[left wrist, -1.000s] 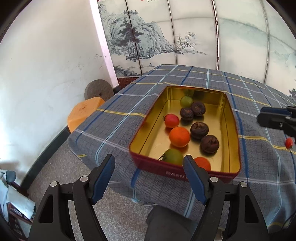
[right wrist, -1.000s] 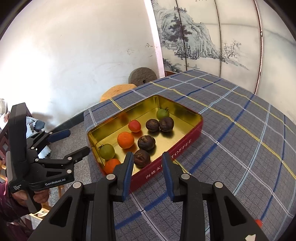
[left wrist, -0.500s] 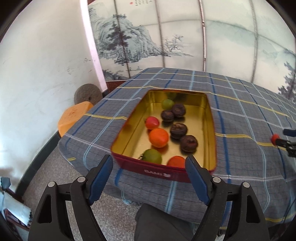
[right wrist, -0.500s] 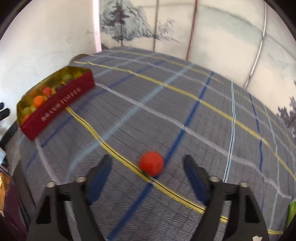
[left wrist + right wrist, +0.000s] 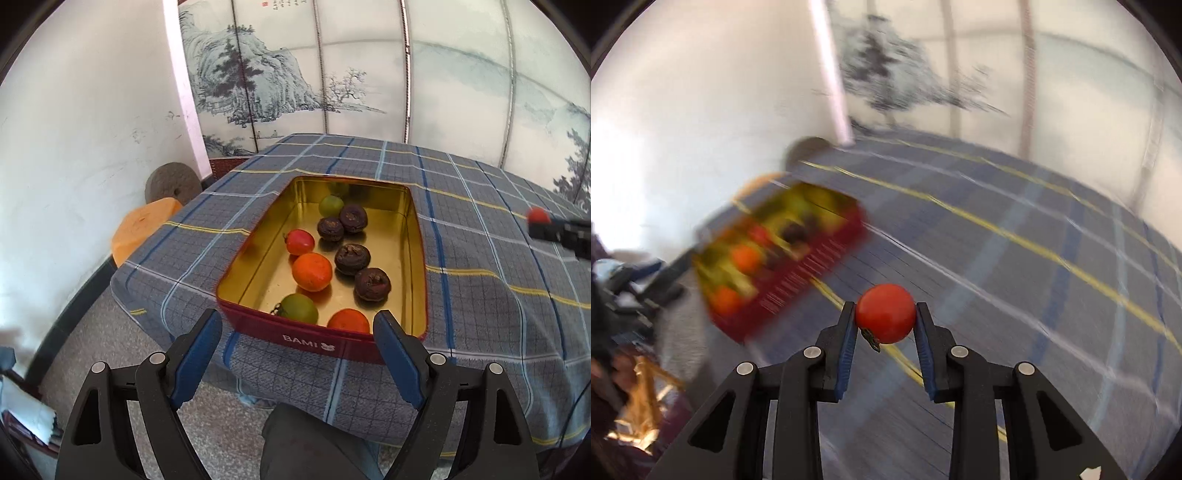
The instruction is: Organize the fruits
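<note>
A: So, what grips the tomato?

B: The right tongs, clamped on its two sides after closing just now. It sits above the cloth, its stem end hanging low.

A: And the tin?

B: Ahead and left of those tongs, blurred; its fruits are smears there. The left tongs stand wide, having just been spreading, with nothing between them, the tin's near wall just past the tips. An orange there is partly cut off by that wall.

White "BAMI" lettering, small bear-like logo beside it, on red outer wall of gold-lined tin. Red seal and dark characters atop painted screen, illegible.
</note>
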The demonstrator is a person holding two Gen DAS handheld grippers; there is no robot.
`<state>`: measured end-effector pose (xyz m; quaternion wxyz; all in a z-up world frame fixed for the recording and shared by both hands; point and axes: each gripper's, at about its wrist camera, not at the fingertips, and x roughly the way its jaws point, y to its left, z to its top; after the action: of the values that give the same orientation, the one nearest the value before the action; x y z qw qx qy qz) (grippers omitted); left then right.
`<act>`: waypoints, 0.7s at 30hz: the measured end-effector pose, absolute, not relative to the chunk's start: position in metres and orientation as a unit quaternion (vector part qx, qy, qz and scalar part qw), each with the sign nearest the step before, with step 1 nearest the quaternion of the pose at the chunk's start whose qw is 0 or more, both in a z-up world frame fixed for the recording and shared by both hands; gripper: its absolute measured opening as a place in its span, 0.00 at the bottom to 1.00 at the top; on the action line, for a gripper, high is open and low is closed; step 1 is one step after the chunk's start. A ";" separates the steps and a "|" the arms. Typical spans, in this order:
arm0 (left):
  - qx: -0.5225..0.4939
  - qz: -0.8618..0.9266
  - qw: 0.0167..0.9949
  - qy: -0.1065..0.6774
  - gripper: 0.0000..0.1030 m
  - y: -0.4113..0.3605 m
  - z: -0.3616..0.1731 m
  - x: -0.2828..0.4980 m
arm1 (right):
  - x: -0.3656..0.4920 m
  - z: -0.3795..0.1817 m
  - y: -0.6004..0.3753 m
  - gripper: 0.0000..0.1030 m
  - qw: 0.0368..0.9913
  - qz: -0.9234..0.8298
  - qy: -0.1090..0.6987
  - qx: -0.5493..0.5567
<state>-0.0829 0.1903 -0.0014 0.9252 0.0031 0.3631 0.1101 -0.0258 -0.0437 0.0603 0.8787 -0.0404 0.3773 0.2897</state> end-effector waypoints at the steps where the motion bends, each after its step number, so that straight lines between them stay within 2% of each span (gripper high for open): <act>1: 0.001 0.113 0.925 0.364 0.82 0.193 -0.001 -0.083 | -0.023 0.067 -0.027 0.27 0.874 0.309 0.372 -0.040; 9: 0.000 0.124 0.924 0.362 0.82 0.208 0.001 -0.086 | -0.007 0.065 0.087 0.28 0.830 0.399 0.385 -0.056; 21: -0.003 0.125 0.926 0.357 0.82 0.218 0.002 -0.086 | 0.004 0.029 0.134 0.29 0.806 0.414 0.420 -0.056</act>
<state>-0.0863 0.2183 0.0025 0.9259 -0.0029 0.3565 0.1247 0.0039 0.1339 0.0291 0.8055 -0.0562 0.4199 0.4143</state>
